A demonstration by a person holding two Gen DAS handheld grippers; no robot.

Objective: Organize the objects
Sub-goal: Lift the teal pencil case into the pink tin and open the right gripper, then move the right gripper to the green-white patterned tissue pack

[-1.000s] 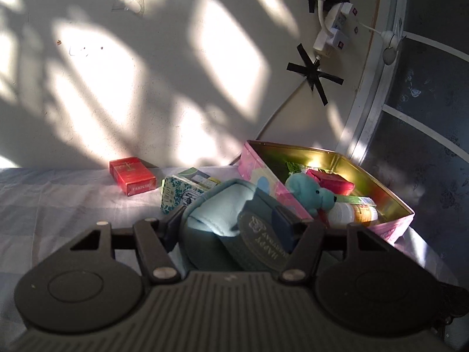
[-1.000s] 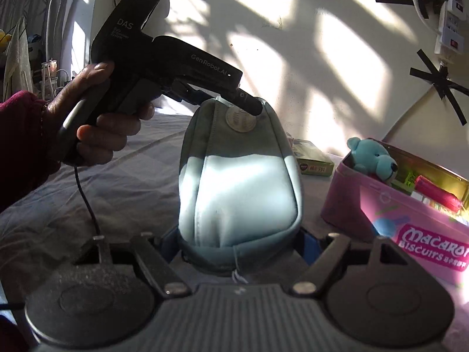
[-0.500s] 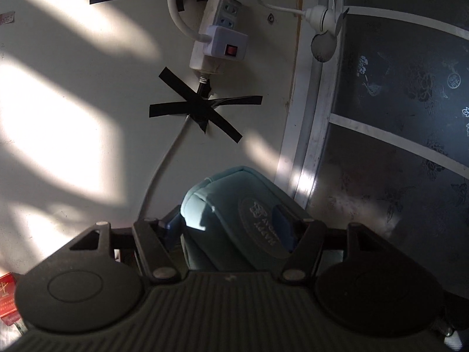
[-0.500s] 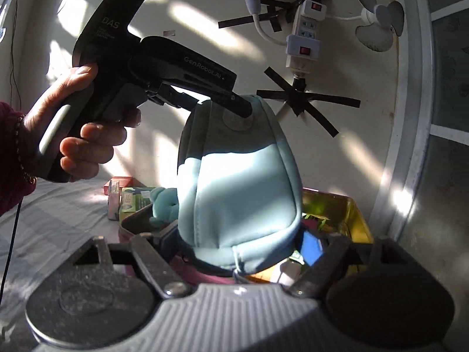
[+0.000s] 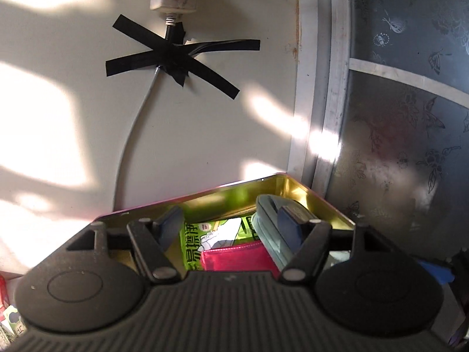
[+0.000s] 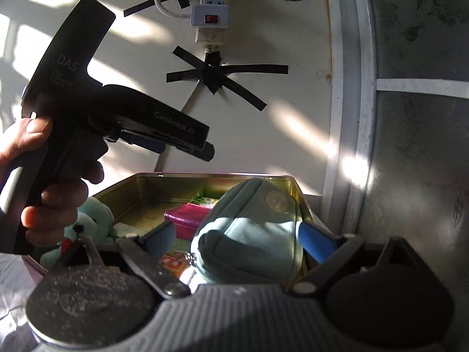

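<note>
The light-blue pouch lies inside the gold-lined biscuit tin, against its right side. My right gripper is open around the pouch, which leans on its right finger. My left gripper is open above the tin; the pouch rests against its right finger. In the right wrist view the left gripper hovers over the tin, apart from the pouch. A teal plush bear, a magenta box and a green packet also lie in the tin.
The wall with a power strip and taped cable stands just behind the tin. A frosted glass door is at the right. Small boxes lie on the bed at the far left.
Both grippers lowered the pouch into the tin and opened. The left gripper has come off the pouch and sits above it.
</note>
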